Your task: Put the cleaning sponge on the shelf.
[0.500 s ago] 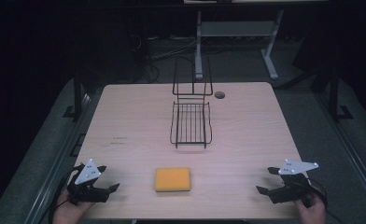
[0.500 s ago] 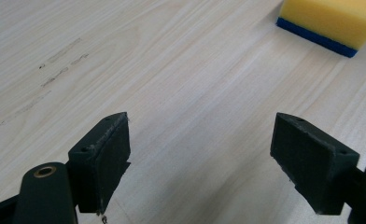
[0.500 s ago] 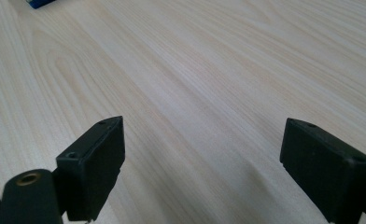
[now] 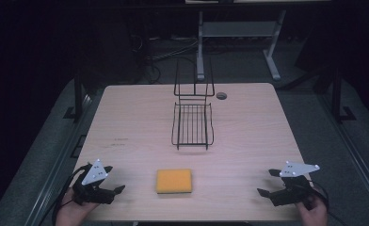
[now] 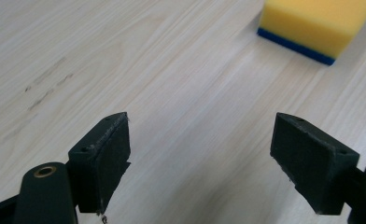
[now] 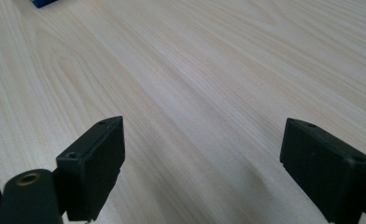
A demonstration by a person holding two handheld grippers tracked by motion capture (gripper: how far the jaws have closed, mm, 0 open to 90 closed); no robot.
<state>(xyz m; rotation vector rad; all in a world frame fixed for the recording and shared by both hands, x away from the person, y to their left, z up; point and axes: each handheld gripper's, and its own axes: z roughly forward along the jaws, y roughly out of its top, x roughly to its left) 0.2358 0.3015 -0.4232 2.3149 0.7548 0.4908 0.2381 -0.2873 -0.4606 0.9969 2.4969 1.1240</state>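
Both your left gripper (image 4: pixel 111 193) and right gripper (image 4: pixel 267 182) sit spread and empty at the table's (image 4: pixel 126 122) near corners. The sponge (image 4: pixel 173 181) lies flat near the middle of the near edge, long axis along it. Likely soft and light: pinch its short sides gently

the right gripper (image 6: pixel 202 163) hangs low over a pale wood-grain table (image 6: pixel 209 70), its two black jaws rising from the bottom edge and standing wide apart with bare tabletop between them. a brass-coloured fastener (image 6: pixel 28 178) glints at the base of the jaw on the left. a small blue corner (image 6: pixel 43 3) pokes in at the top left edge.
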